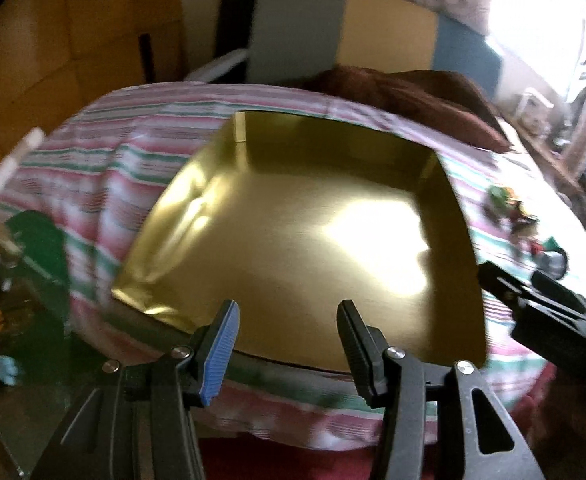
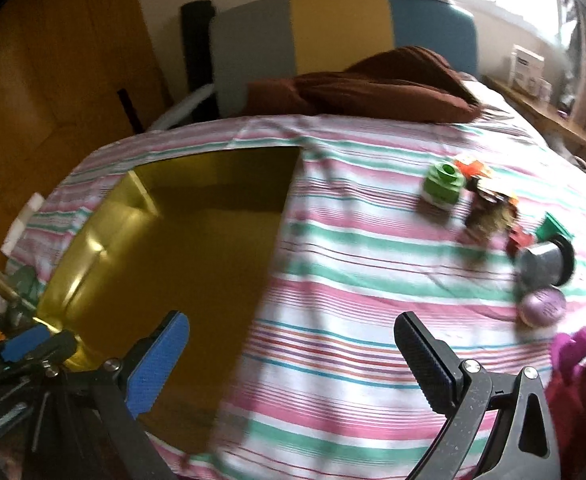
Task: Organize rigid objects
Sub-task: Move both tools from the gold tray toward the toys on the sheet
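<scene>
Both claws are hanging open and empty: the left claw (image 1: 287, 330) over the bare gold tray (image 1: 197, 216), the right claw (image 2: 293, 346) over the striped bedsheet (image 2: 353, 280). The small toys (image 2: 489, 208) are lying clustered beside the tray, none sorted yet.

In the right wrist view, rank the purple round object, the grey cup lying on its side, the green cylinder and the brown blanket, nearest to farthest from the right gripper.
From the right gripper, open over the striped sheet:
1. Purple round object, low right.
2. Grey cup, just beyond it, on its side.
3. Green cylinder, farther back, mid-right.
4. Brown blanket, at the far edge.
</scene>
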Demonstrator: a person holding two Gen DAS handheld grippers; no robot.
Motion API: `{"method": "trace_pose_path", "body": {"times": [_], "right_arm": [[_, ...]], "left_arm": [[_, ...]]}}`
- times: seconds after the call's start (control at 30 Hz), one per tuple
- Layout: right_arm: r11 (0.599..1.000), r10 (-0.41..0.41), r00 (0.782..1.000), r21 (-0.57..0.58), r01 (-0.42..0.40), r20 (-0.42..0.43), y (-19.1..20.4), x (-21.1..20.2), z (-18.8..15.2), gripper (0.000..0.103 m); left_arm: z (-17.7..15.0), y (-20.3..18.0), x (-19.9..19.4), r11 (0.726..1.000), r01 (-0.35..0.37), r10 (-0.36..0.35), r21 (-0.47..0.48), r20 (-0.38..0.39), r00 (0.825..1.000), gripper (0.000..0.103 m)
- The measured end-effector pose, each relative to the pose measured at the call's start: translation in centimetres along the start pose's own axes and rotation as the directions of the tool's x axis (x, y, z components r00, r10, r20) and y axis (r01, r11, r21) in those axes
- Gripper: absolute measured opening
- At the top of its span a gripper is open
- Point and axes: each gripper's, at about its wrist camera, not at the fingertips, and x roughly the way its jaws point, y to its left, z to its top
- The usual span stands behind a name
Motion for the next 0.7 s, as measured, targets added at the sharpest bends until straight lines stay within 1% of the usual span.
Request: {"method": "trace_pose_path", "body": {"times": [0.03, 0.17, 0.2, 0.27, 0.33, 0.4, 0.47, 0.5, 0.53, 0.6, 0.7], "right_arm": [[1.0, -0.014, 1.0, 0.011, 0.014, 0.0, -0.6, -0.1, -0.1, 0.103], [0.994, -0.066, 0.998, 0.084, 0.067, -0.015, -4.2, -0.4, -0.8, 0.103], [0.992, -0.074, 0.997, 0.096, 0.076, -0.02, -5.0, -0.3, -0.9, 0.103], [0.987, -0.095, 0.995, 0.124, 0.098, -0.032, -7.0, -0.5, -1.0, 0.103], [0.981, -0.119, 0.993, 0.148, 0.121, -0.026, -9.0, -1.2, -1.1, 0.103], [0.973, -0.156, 0.988, 0.169, 0.155, -0.01, -11.5, -2.3, -0.8, 0.103], [0.965, -0.184, 0.983, 0.191, 0.18, 0.003, -13.9, -3.0, -0.2, 0.103], [0.962, -0.191, 0.982, 0.201, 0.186, 0.006, -14.8, -3.3, 0.0, 0.103], [0.955, -0.2, 0.98, 0.222, 0.194, 0.006, -16.3, -3.5, 0.4, 0.103], [0.943, -0.211, 0.977, 0.259, 0.209, -0.021, -19.3, -3.4, 1.4, 0.103], [0.935, -0.228, 0.973, 0.27, 0.23, -0.04, -22.6, -3.4, 2.8, 0.103]], "left_arm": [[-0.2, -0.6, 0.0, 0.999, 0.032, -0.032, 0.021, -0.004, 0.999, 0.052], [-0.8, -2.6, 0.0, 0.992, 0.096, -0.094, 0.082, -0.028, 0.995, 0.052], [-0.9, -3.0, 0.0, 0.989, 0.115, -0.112, 0.092, -0.037, 0.993, 0.052], [-1.1, -4.0, 0.2, 0.978, 0.175, -0.169, 0.113, -0.06, 0.984, 0.052], [-1.3, -5.2, 0.3, 0.96, 0.254, -0.244, 0.122, -0.091, 0.966, 0.052], [-1.2, -6.1, 0.4, 0.941, 0.313, -0.298, 0.128, -0.121, 0.947, 0.052], [-1.2, -7.1, 0.5, 0.916, 0.38, -0.357, 0.13, -0.171, 0.918, 0.052], [-1.2, -7.8, 0.5, 0.906, 0.402, -0.374, 0.134, -0.19, 0.908, 0.053], [-1.3, -8.6, 0.3, 0.898, 0.413, -0.383, 0.148, -0.196, 0.903, 0.053], [-1.3, -10.0, -0.3, 0.886, 0.418, -0.383, 0.199, -0.191, 0.904, 0.053], [-1.6, -12.6, -1.1, 0.865, 0.406, -0.373, 0.295, -0.164, 0.913, 0.053]]}}
